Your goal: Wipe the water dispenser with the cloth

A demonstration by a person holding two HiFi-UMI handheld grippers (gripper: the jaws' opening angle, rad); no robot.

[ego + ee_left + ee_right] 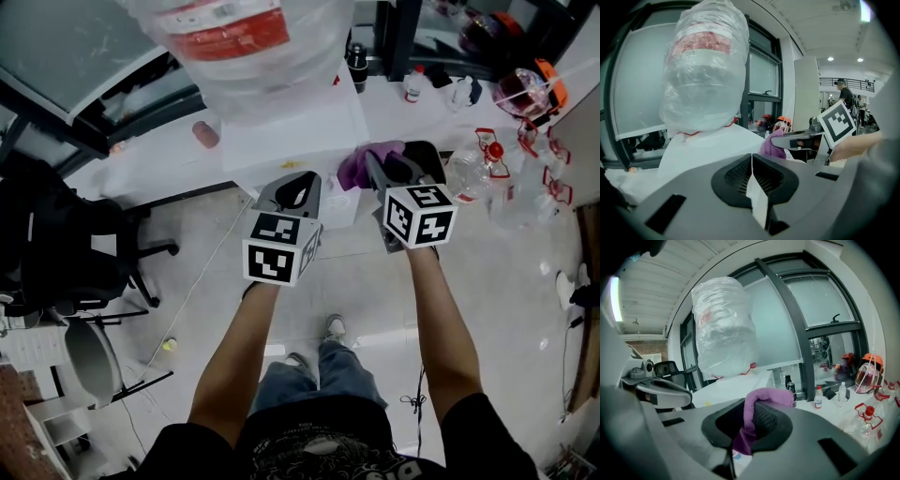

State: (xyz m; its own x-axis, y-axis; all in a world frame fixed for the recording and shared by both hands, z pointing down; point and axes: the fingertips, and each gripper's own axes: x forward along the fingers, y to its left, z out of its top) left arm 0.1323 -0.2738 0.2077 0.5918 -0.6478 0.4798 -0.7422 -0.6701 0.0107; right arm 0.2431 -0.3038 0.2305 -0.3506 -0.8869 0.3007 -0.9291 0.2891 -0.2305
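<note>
Purple cloth [761, 397] sits clamped in the right gripper's [398, 172] fingers, just beside the white water dispenser [295, 131]. The left gripper's [752, 173] fingers are pressed together, empty. The bagged bottle's [705, 70] red label is unreadable, and only the left gripper view shows a person [846, 96] far behind

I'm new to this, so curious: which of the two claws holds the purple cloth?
The right claw, pinching the purple cloth; the left claw is shut and empty.

1. Your head view is dim; the white water dispenser [295, 131] beyond the left tongs [293, 192] and right tongs [398, 169] is brightest.
2. Both tongs views bulge, blackening at the corners.
3. Ceiling lights [830, 59] glare above-right of the left tongs; a light strip [615, 298] burns up-left of the right tongs.
4. The cloth [754, 418] pinched in the right tongs looks sharp.
</note>
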